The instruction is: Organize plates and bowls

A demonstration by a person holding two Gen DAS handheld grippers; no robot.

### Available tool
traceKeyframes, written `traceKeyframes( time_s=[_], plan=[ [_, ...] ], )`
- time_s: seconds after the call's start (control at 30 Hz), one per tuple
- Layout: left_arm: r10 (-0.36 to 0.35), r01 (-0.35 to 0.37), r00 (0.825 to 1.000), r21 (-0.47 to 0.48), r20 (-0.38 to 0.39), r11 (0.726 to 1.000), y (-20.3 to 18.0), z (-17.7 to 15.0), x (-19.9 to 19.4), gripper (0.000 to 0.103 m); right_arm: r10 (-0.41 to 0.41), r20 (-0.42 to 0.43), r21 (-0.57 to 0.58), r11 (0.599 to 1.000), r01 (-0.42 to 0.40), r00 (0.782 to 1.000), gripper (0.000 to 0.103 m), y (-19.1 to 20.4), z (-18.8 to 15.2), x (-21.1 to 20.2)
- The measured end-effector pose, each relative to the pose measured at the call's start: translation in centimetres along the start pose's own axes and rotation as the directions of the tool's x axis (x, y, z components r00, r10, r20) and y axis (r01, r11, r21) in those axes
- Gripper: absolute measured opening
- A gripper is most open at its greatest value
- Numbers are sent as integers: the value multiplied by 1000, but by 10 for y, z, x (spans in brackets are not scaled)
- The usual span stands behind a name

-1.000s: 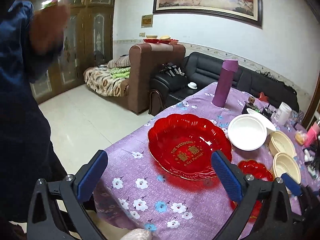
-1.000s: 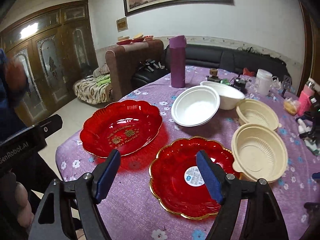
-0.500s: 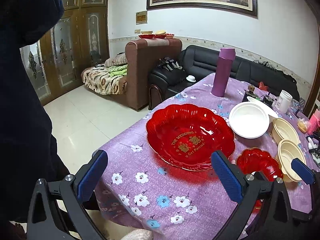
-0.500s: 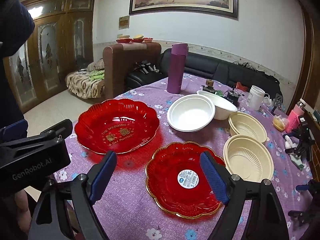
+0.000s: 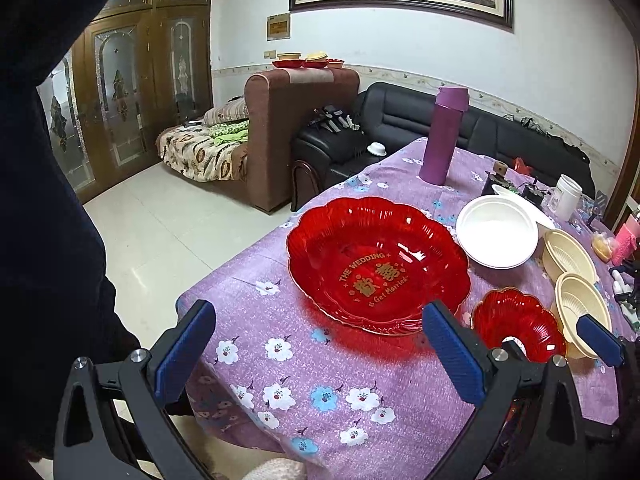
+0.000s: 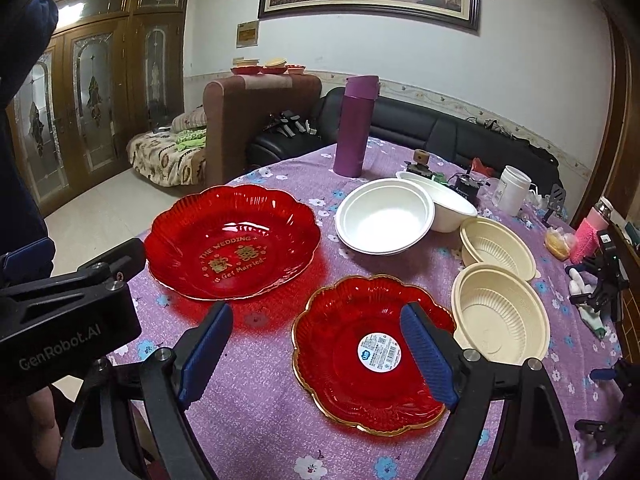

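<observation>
My right hand-held gripper (image 6: 318, 354) has just been opening and stands wide and empty above the small red plate (image 6: 372, 352). My left hand-held gripper (image 5: 320, 354) is wide too, holding nothing, near the big red plate (image 5: 376, 264) on the counter (image 5: 256, 360).

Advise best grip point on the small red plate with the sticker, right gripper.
Take the small red plate by its near scalloped rim, coming in low from the table-edge side. It lies flat and shallow, so only the upturned gold-trimmed rim offers the pads a bite. The right gripper, jaws open and empty, already faces that edge. The cream bowl crowds the plate's right side, so avoid that approach.
</observation>
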State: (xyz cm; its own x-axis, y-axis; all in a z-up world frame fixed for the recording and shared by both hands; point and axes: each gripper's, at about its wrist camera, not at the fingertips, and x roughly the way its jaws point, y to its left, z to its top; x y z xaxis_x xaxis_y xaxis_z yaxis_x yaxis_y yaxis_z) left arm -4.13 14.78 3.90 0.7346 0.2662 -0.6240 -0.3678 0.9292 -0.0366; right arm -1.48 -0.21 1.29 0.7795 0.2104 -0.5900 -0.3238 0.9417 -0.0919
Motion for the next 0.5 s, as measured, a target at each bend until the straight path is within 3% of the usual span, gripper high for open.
traceKeyframes(
  time_s=[0.5],
  plan=[
    [-35,35,999,-3,-19,999,0,-5,4,103,-24,-5,-22,999,24,1000,89,5,-2,1]
  ],
)
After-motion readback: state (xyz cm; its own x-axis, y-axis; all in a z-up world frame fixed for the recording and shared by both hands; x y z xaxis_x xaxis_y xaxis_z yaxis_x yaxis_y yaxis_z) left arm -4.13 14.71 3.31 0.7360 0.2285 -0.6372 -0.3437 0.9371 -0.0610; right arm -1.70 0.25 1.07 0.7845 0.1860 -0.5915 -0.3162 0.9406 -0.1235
